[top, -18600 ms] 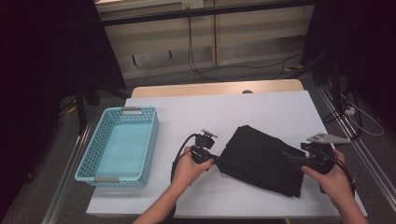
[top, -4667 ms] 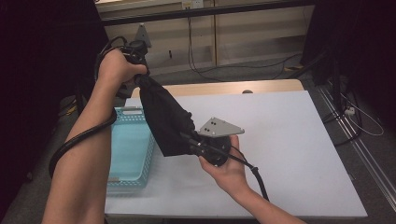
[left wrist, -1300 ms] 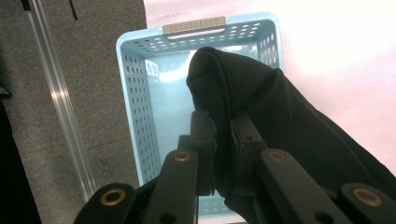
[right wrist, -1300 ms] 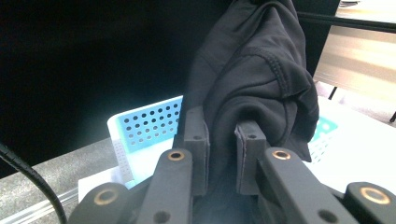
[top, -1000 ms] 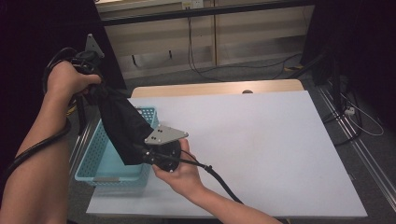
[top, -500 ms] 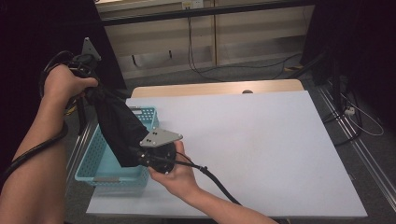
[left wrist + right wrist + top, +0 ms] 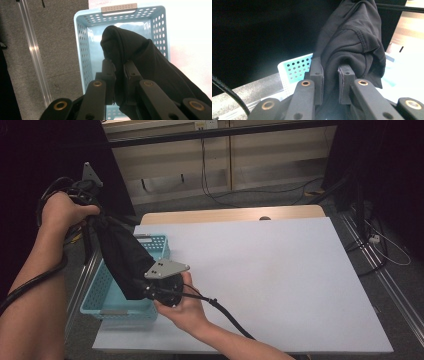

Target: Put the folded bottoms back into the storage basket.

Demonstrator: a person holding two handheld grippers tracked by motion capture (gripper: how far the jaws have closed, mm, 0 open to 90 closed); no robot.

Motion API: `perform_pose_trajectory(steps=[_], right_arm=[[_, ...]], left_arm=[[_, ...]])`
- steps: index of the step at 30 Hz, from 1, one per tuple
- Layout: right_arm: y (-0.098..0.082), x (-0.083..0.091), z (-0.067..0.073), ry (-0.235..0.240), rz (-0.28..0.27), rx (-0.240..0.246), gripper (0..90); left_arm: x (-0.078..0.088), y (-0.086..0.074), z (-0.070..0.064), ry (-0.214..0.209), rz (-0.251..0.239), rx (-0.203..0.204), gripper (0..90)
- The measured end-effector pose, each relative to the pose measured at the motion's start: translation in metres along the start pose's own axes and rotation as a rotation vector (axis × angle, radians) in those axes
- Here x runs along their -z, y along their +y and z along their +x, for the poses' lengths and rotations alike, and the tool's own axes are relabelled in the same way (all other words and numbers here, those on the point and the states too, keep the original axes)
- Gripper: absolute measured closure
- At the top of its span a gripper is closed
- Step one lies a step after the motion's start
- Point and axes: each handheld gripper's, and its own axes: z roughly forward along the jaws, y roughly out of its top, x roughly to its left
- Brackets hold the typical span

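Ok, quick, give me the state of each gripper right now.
Left gripper: closed, fingers clamped on the black garment, held up over the blue basket.
Right gripper: closed on the same garment's lower end.

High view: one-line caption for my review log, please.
Two hand-held grippers, left raised and right lower, hold a black garment stretched above the light-blue perforated basket at the white table's left edge.

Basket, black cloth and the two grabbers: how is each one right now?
Basket: upright on the table's left edge, nothing lying in it.
Black cloth: bunched, held up over the basket.
Left gripper: shut on the cloth's top.
Right gripper: shut on its lower end.
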Motion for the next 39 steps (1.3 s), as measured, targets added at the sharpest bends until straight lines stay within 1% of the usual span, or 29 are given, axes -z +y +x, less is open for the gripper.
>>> perform_pose_trajectory(steps=[5,8,9,10,11,12,13,14,15,16,18,19,21,22,23,25,26,27,29,31,36,37,38,39], right_arm=[[-0.002,-0.008,0.003,0.009,-0.004,-0.005,77.9],[-0.004,-0.016,0.005,0.018,-0.005,-0.004,76.7],[-0.005,-0.022,0.006,0.025,0.006,0.013,71.3],[-0.006,-0.029,0.005,0.04,0.039,0.02,64.8],[-0.009,-0.034,0.005,0.038,0.059,0.018,61.1],[-0.011,-0.034,0.004,0.021,0.079,0.039,58.9],[-0.012,-0.032,0.003,0.008,0.08,0.059,53.4],[-0.013,-0.028,0.001,-0.004,0.063,0.066,49.2],[-0.012,-0.024,-0.002,-0.012,0.053,0.055,44.5],[-0.011,-0.019,-0.005,-0.023,0.055,0.048,41.3],[-0.01,-0.01,-0.012,-0.042,0.052,0.059,39.4],[-0.009,-0.005,-0.016,-0.051,0.057,0.064,37.6],[-0.009,0.003,-0.023,-0.063,0.061,0.062,33.8],[-0.009,0.007,-0.027,-0.064,0.062,0.052,32.5],[-0.009,0.01,-0.03,-0.071,0.059,0.047,31.5],[-0.011,0.016,-0.036,-0.074,0.069,0.047,29.1],[-0.012,0.019,-0.038,-0.077,0.074,0.042,28.6],[-0.014,0.021,-0.04,-0.074,0.079,0.037,27.3],[-0.017,0.025,-0.045,-0.063,0.086,0.022,25.8],[-0.019,0.029,-0.049,-0.066,0.095,0.028,24.7],[-0.026,0.038,-0.061,-0.062,0.108,0.009,23.0],[-0.027,0.04,-0.063,-0.062,0.113,0.001,22.8],[-0.029,0.041,-0.065,-0.058,0.118,-0.01,22.7],[-0.03,0.042,-0.067,-0.059,0.123,-0.018,22.7]], left_arm=[[-0.005,0.0,0.006,-0.001,0.002,0.0,82.5],[-0.009,0.002,0.008,0.004,-0.004,-0.001,82.4],[-0.016,0.002,0.011,0.033,-0.04,-0.045,80.7],[-0.021,0.002,0.012,0.063,-0.065,-0.072,74.1],[-0.025,0.001,0.013,0.101,-0.09,-0.094,54.7],[-0.028,0.001,0.014,0.13,-0.121,-0.107,36.8],[-0.03,0.0,0.014,0.143,-0.128,-0.112,26.1],[-0.032,-0.001,0.013,0.135,-0.12,-0.117,25.0],[-0.034,-0.002,0.013,0.127,-0.116,-0.124,25.4],[-0.036,-0.003,0.012,0.118,-0.118,-0.118,24.4],[-0.04,-0.005,0.011,0.111,-0.11,-0.116,21.2],[-0.041,-0.005,0.01,0.103,-0.118,-0.109,20.0],[-0.044,-0.006,0.008,0.093,-0.123,-0.116,19.8],[-0.045,-0.007,0.006,0.092,-0.127,-0.119,19.3],[-0.046,-0.007,0.005,0.089,-0.133,-0.125,18.9],[-0.048,-0.009,0.004,0.08,-0.141,-0.122,18.3],[-0.049,-0.009,0.003,0.078,-0.14,-0.127,18.2],[-0.05,-0.01,0.003,0.082,-0.145,-0.134,17.9],[-0.052,-0.011,0.002,0.072,-0.158,-0.138,17.2],[-0.056,-0.013,0.001,0.063,-0.171,-0.15,17.3],[-0.069,-0.019,-0.001,0.042,-0.178,-0.159,16.9],[-0.073,-0.02,-0.002,0.033,-0.179,-0.161,16.7],[-0.075,-0.02,-0.002,0.035,-0.178,-0.169,16.6],[-0.078,-0.021,-0.003,0.029,-0.177,-0.164,16.5]])
